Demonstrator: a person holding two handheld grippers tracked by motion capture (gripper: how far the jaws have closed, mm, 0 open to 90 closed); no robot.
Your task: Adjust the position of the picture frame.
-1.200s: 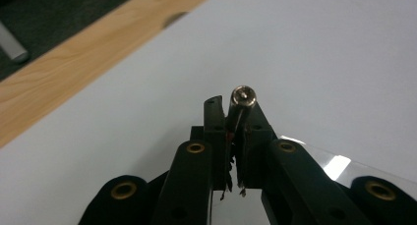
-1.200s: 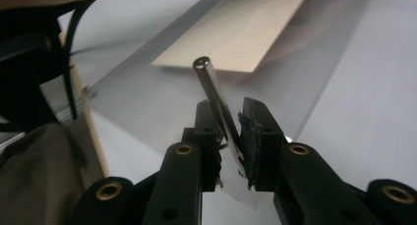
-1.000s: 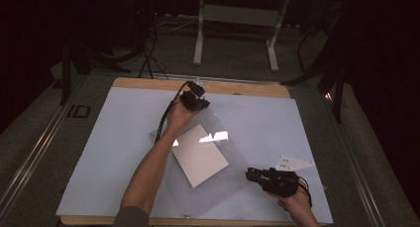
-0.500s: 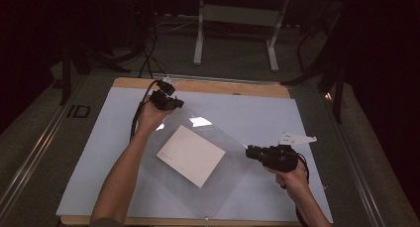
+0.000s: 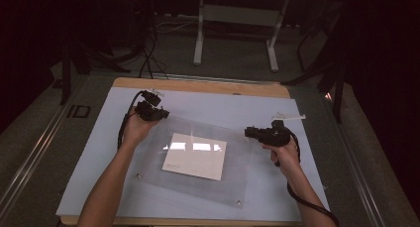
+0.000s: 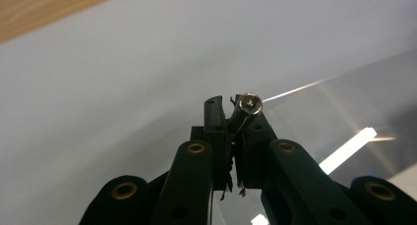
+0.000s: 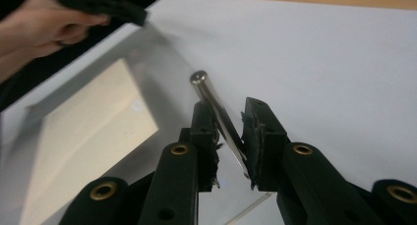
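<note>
A clear acrylic sheet with a cream paper under it lies across the white board. At the sheet's far left corner my left gripper is shut on a small metal screw post, seen up close between the left gripper's pressed jaws. My right gripper is at the sheet's right corner. In the right gripper view a shiny metal pin lies slantwise between the pads of that gripper, pinched. Two more corner posts sit near the front edge.
The white board rests on a wooden tabletop whose edge shows at the back. Behind the table stand a metal frame's legs and cables on the dark floor. Bare board lies left and right of the sheet.
Both hands have swung the sheet round and to the left. The left gripper went from back centre to back left, the right gripper moved away from the front edge. The paper now lies squarer to the board.
</note>
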